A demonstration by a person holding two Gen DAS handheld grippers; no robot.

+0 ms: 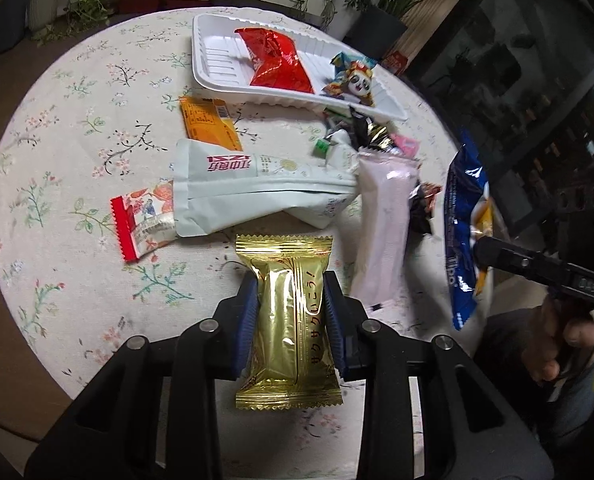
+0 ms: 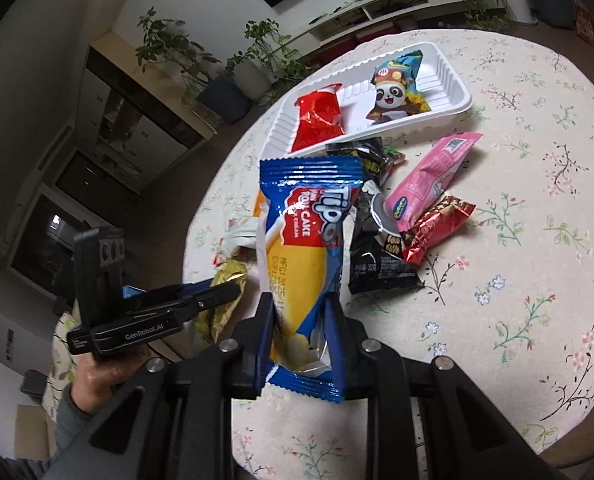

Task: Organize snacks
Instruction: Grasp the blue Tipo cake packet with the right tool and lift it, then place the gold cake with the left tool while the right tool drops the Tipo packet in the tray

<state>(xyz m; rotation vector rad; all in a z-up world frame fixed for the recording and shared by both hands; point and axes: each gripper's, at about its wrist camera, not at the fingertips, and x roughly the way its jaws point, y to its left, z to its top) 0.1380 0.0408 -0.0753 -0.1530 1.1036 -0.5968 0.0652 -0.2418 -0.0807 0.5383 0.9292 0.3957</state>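
Observation:
My left gripper (image 1: 289, 304) is shut on a gold snack packet (image 1: 287, 320), held above the table's near edge. My right gripper (image 2: 301, 320) is shut on a blue Tipo roll cake packet (image 2: 305, 248), held up over the table; that packet also shows in the left wrist view (image 1: 463, 240). A white tray (image 1: 213, 64) at the far side holds a red packet (image 1: 277, 60) and a panda packet (image 1: 353, 80); the tray (image 2: 453, 100) also shows in the right wrist view. Loose snacks lie between tray and grippers.
On the flowered tablecloth (image 1: 57, 160) lie a white pouch (image 1: 257, 184), an orange packet (image 1: 209, 124), a pale pink packet (image 1: 385, 232), a red-edged packet (image 1: 145, 220), a pink packet (image 2: 429, 180), black packets (image 2: 377, 256) and a red-brown packet (image 2: 437, 228). Plants and shelves stand behind.

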